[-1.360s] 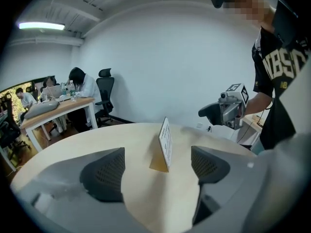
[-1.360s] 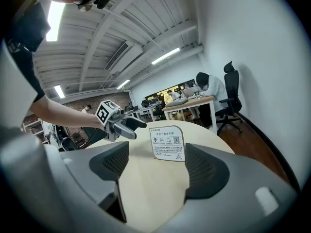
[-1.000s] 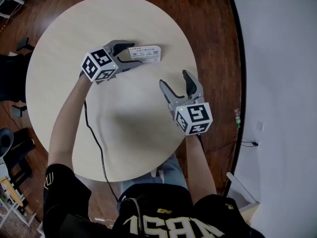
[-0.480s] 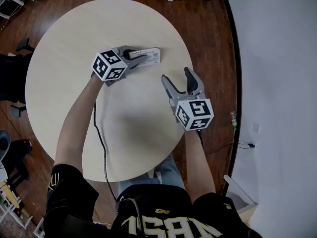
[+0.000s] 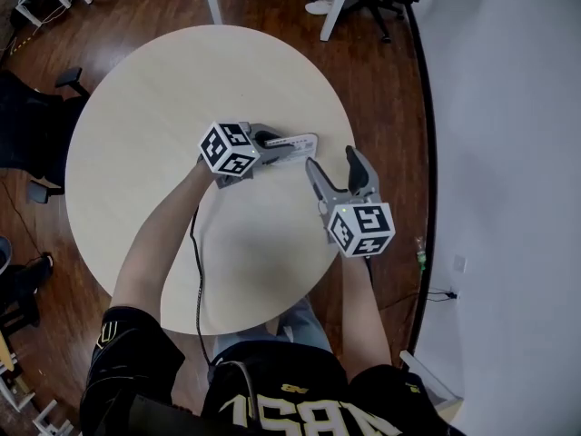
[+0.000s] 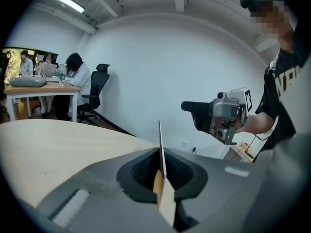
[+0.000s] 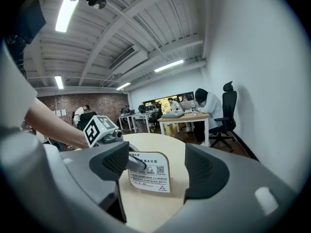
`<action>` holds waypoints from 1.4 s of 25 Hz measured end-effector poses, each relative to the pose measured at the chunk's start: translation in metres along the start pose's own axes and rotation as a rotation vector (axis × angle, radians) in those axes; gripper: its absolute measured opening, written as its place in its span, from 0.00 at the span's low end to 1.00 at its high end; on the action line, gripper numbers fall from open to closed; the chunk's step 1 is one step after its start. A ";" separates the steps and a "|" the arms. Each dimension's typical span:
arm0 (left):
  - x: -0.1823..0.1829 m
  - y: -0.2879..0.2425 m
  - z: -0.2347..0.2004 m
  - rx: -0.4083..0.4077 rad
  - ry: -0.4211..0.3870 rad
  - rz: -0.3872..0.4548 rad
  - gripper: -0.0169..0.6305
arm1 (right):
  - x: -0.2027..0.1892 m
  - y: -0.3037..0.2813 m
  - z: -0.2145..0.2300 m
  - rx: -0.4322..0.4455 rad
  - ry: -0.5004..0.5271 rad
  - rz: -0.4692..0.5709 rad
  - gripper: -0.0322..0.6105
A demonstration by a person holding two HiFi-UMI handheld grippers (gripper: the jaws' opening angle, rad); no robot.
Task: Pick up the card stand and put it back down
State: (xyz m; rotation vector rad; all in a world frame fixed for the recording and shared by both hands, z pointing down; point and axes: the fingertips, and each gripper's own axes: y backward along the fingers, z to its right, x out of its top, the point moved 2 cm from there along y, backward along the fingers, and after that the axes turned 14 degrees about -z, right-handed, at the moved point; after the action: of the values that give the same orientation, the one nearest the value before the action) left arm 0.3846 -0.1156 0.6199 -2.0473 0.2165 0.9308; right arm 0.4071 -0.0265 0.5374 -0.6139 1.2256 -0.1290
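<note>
The card stand, a white printed card on a thin wooden base, is near the right side of the round pale table. My left gripper is shut on it. In the left gripper view the card stand is edge-on between the pads of my left gripper. Whether it rests on the table or hangs just above it I cannot tell. My right gripper is a little to the right, its jaws apart with nothing between them. In the right gripper view the card stand faces me beyond my right gripper.
A white wall runs close along the table's right. Dark wooden floor surrounds the table. Black office chairs stand to the left. Farther off, people sit at a desk. A black cable hangs from my left arm.
The left gripper's jaws have shut on the card stand, which stood between open jaws a second ago. Both grippers and the table have shifted lower and rightward in the head view.
</note>
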 end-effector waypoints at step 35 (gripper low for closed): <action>0.036 0.325 0.227 1.129 0.139 0.668 0.05 | 0.147 0.133 -0.171 0.192 0.191 0.336 0.62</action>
State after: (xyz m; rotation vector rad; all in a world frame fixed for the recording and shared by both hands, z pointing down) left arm 0.1386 -0.1372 0.3076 -0.9578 1.2422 0.7475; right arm 0.2737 -0.0394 0.3124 -0.2264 1.4647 -0.0224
